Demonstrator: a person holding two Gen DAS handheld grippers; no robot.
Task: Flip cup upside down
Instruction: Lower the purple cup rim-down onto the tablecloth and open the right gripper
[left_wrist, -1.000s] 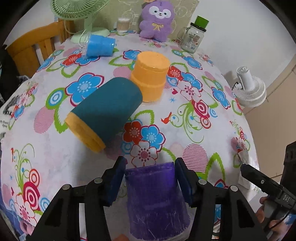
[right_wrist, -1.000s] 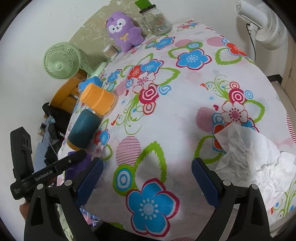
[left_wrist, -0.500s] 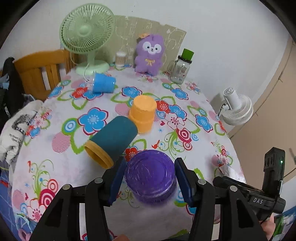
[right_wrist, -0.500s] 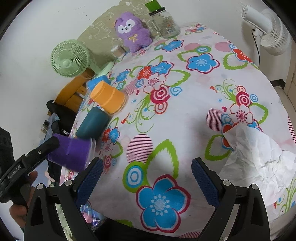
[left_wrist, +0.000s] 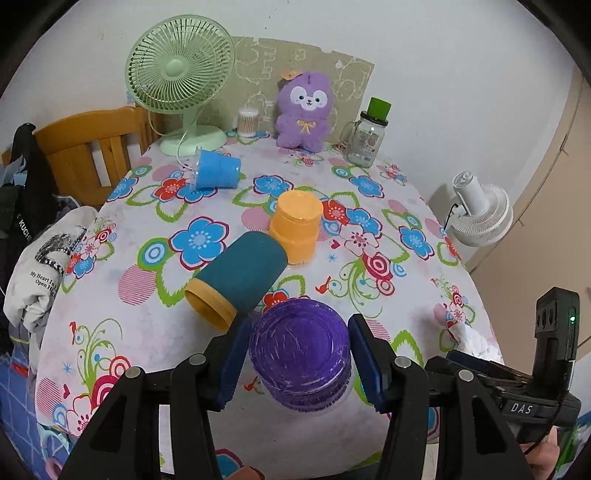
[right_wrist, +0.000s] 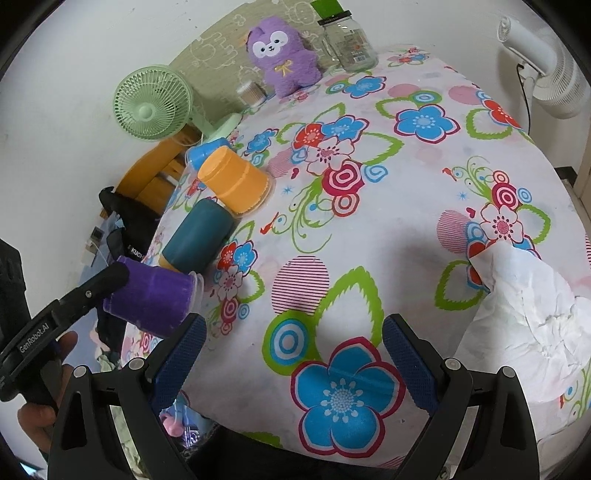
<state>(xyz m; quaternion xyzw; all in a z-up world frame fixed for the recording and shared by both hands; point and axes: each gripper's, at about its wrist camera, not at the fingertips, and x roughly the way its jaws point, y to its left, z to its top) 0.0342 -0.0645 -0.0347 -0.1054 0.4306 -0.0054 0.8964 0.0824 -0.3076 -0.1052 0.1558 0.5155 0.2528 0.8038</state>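
My left gripper (left_wrist: 299, 363) is shut on a purple cup (left_wrist: 300, 354). The cup is turned base up, its rim low over the floral tablecloth (left_wrist: 388, 280) near the front edge. The right wrist view shows the same cup (right_wrist: 151, 299) at the table's left edge, held by the left gripper's fingers (right_wrist: 110, 278); I cannot tell whether its rim touches the cloth. My right gripper (right_wrist: 291, 365) is open and empty above the front edge of the table.
A teal cup (left_wrist: 240, 280) lies on its side just behind the purple one. An orange cup (left_wrist: 297, 229) stands upside down, a blue cup (left_wrist: 216, 173) lies farther back. A green fan (left_wrist: 181, 77), plush toy (left_wrist: 304, 110), jar (left_wrist: 365, 140), crumpled tissue (right_wrist: 528, 317), wooden chair (left_wrist: 85, 147).
The left gripper has turned the purple cup from lying along the fingers to base up and lifted its view; in the last half second the cup came lower. The right gripper barely moved.
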